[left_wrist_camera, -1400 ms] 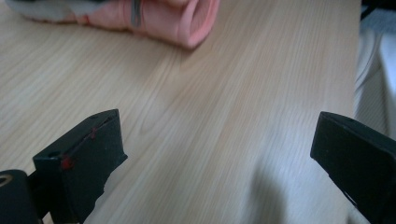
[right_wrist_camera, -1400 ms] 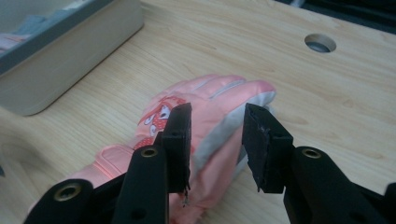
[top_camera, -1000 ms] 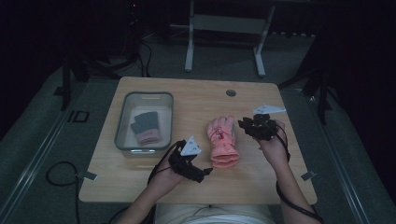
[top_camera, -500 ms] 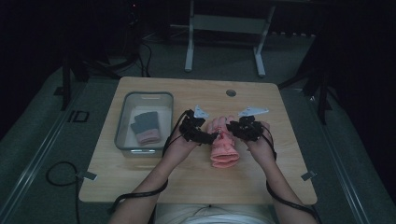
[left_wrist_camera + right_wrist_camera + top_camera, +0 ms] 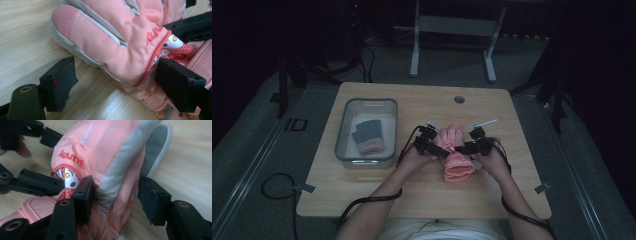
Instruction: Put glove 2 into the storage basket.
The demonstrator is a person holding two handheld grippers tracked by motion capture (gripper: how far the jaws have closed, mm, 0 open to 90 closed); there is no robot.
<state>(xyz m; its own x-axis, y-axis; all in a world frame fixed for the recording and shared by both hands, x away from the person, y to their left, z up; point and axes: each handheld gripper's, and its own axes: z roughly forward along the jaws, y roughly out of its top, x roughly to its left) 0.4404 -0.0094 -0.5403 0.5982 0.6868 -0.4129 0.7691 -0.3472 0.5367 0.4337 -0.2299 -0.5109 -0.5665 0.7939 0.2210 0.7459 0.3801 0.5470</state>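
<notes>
Pink glove (image 5: 457,157) lies flat near the table (image 5: 362,197) centre, cuff end toward the person, fingers pointing away. Both grippers meet it at mid-length, one from each side.

Left gripper (image 5: 120,82): jaws wide apart, straddling one edge of the glove. Far jaw pad sits against the red-piped seam by a small cartoon patch w/ a yellow dot; near jaw pad rests on bare wood, clear of the fabric. Nothing clamped. High view places this gripper (image 5: 432,146) at the glove's left edge, hand behind it.

Right gripper (image 5: 115,200): jaws also spread, set around the glove's grey-trimmed edge. Left-hand pad touches the fabric next to the cartoon patch; other pad stands just off the grey trim, a gap showing. Not closed on the glove. High view places it (image 5: 474,145) at the glove's right edge.

In the right gripper view the opposite gripper's black arms cross behind the patch, approx. touching the glove. Red lettering runs along the pink panel above the piping.

Clear bin (image 5: 343,145), well left of the glove, holds dark folded items (image 5: 368,135) w/ pink cuffs. Round hole (image 5: 459,99) in the tabletop near the far edge. Cables trail from both grippers toward the person.
</notes>
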